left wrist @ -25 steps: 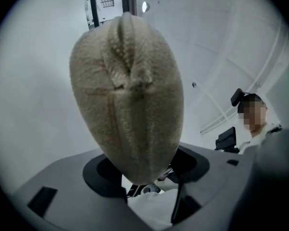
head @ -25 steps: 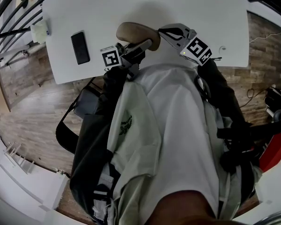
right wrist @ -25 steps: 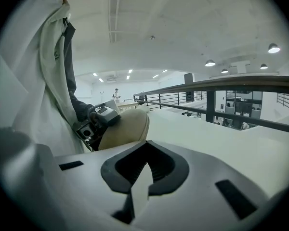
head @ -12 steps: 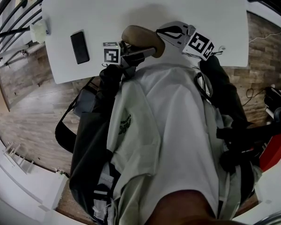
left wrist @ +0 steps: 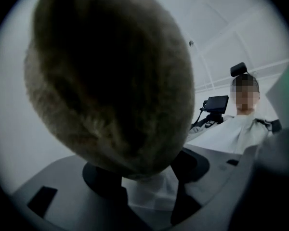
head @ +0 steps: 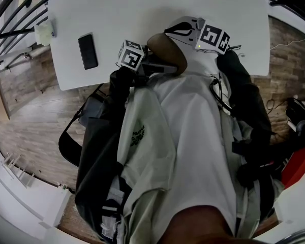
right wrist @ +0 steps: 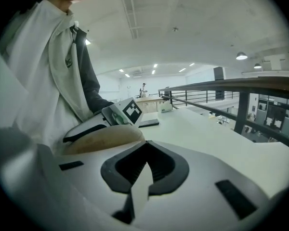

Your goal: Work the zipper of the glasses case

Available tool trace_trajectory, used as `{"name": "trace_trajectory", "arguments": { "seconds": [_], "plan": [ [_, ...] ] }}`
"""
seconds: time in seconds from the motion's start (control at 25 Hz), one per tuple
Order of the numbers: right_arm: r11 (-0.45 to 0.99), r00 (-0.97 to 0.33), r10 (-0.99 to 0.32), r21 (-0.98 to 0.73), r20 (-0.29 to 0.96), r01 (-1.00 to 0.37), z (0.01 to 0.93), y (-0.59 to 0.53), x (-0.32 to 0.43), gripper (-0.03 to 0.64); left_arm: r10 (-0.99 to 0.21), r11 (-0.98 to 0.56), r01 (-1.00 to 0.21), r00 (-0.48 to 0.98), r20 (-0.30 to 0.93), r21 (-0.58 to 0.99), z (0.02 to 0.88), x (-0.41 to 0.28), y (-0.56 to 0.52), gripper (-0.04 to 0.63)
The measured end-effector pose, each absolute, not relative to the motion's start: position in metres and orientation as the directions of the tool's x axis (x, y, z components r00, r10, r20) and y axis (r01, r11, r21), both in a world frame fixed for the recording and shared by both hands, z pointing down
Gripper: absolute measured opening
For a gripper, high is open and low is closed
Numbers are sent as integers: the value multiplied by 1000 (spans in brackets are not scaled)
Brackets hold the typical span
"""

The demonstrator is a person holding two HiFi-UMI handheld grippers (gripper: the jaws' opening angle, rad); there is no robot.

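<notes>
At the far left of the tabletop (head: 157,6) a small white object (head: 43,33) is seen, and beside it a dark phone (head: 87,51) is laid flat; both are well apart from the work.

The left gripper (left wrist: 147,174) is closed on one end of the glasses case (left wrist: 111,81). The case's rounded end is pinched between the two dark fingers (left wrist: 103,177), and the rest of the tan shell fills that gripper's view. In the head view the case is held over the near edge of the tabletop, close to the person's chest. Its long axis slants from far left to near right. Whether it rests on the tabletop cannot be told. The shell appears shut, and nothing of its contents can be seen.

The right gripper (right wrist: 144,142) is brought in from the far right. Its fingers are closed tip to tip, with nothing made out between them. The case lies just beyond and to the left of those tips, so the zipper seam is judged nearer to the right gripper. The zipper pull itself is not made out in any view. It would have to be found along the rim before it could be drawn along the long axis.
</notes>
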State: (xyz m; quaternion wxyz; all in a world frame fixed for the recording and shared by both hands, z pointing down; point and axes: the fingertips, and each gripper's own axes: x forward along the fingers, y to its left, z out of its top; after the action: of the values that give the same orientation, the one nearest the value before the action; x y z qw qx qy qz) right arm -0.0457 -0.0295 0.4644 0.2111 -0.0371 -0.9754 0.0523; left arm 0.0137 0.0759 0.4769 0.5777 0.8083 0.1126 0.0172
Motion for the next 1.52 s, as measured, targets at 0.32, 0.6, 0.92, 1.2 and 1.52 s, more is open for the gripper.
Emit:
{"name": "trace_trajectory", "arguments": {
  "seconds": [0.32,0.6,0.92,1.2,1.52],
  "plan": [
    [962,-816,264,-203,515,183,485,-38,-55,-5,250,-238,156,964,-95,959,485,20,75,282],
    [954,-736,299,-212,607,213,507,-40,-55,-5,281,-167,154,954,-103,974,500,24,71,281],
    [970,-818,157,-243,554,22,534,-67,-33,-5,60,-228,27,998,-14,973,544,6,41,287],
    [959,-839,71,-269,539,-92,561,-83,-32,-3,-332,-160,-126,941,67,979,549,-54,-6,287],
    [950,-831,90,-297,549,-93,571,-81,-38,-3,-417,-60,-211,893,168,976,547,-82,19,288]
  ]
}}
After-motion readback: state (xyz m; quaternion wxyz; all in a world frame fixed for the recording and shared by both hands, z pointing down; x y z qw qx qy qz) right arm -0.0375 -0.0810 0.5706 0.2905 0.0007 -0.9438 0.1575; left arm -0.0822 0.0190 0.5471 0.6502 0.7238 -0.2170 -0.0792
